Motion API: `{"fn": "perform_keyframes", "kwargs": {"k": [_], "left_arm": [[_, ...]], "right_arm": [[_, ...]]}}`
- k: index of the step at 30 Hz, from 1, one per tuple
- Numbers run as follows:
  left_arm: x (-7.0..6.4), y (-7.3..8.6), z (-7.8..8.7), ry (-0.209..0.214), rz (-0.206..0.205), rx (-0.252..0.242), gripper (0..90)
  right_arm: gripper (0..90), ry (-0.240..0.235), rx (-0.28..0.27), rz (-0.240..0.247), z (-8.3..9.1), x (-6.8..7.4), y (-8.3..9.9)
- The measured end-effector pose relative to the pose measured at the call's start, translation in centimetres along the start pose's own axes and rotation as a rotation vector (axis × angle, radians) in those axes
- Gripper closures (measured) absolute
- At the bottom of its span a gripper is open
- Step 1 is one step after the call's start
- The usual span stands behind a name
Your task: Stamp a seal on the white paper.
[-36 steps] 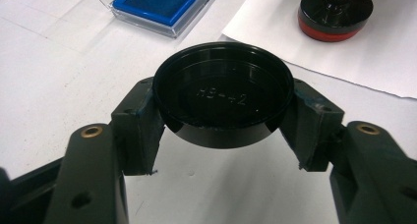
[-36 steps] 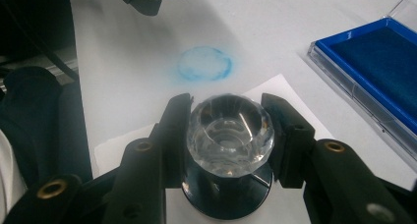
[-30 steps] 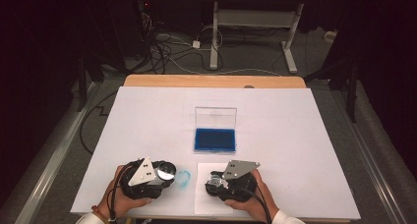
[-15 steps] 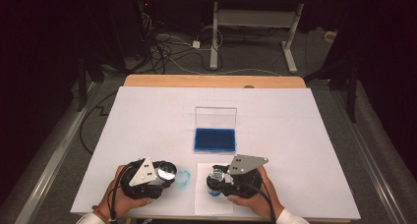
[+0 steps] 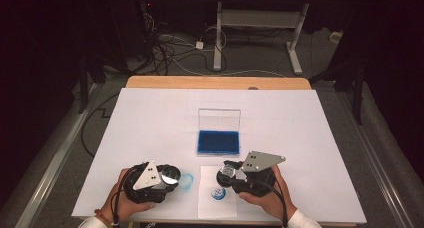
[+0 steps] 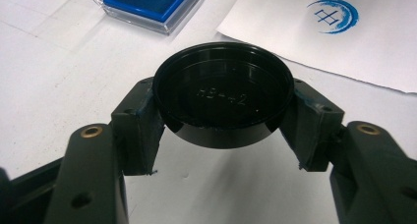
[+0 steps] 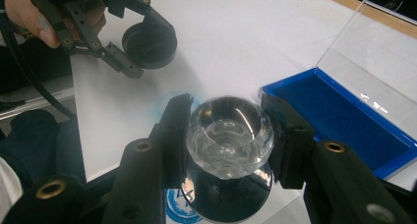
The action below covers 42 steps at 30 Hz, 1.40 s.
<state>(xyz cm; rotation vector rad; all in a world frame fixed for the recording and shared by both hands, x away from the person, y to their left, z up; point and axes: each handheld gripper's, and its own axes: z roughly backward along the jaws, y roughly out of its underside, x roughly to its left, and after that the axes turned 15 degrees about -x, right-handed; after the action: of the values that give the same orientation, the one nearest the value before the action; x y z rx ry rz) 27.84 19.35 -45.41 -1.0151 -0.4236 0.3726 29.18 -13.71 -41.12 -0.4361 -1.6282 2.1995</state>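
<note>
Flanking ink pad [image 5: 218,142], possibly smudged

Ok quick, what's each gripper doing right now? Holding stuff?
Left gripper: closed on the black round cap.
Right gripper: closed on the clear-handled stamp, above the stamped paper.

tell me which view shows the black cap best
The left gripper view: the black cap sits close up between the left gripper jaws, with raised lettering inside. The right gripper view shows it farther off, whole but small. In the high view it is a small shiny disc.
</note>
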Motion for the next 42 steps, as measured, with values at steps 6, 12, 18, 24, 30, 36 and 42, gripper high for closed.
{"fn": "perform_keyframes", "kwargs": {"k": [6,12,18,24,30,36,42], "left_arm": [[-0.1,-0.1,-0.1,0.005,-0.002,0.004,36.6],[-0.1,0.0,-0.1,0.004,0.001,0.004,36.6],[-0.1,0.0,-0.1,0.005,-0.001,0.006,36.6],[-0.2,0.0,-0.2,0.008,-0.005,0.012,36.6],[-0.1,0.0,-0.2,0.008,-0.005,0.011,36.6],[-0.2,0.0,-0.2,0.009,-0.006,0.012,36.5],[-0.2,0.0,-0.3,0.012,0.000,0.015,36.6]], "right_arm": [[57.4,-0.018,0.028,0.006,-0.4,0.5,0.4],[57.4,-0.040,0.054,0.009,-1.0,1.0,0.7],[57.4,-0.057,0.079,0.008,-1.6,1.4,1.1],[57.4,-0.068,0.108,0.013,-2.3,1.6,1.7],[57.4,-0.075,0.135,0.017,-3.1,1.9,2.3],[57.4,-0.074,0.148,0.018,-3.4,1.8,2.8],[57.5,-0.073,0.151,-0.021,-3.4,1.5,3.0]]}}
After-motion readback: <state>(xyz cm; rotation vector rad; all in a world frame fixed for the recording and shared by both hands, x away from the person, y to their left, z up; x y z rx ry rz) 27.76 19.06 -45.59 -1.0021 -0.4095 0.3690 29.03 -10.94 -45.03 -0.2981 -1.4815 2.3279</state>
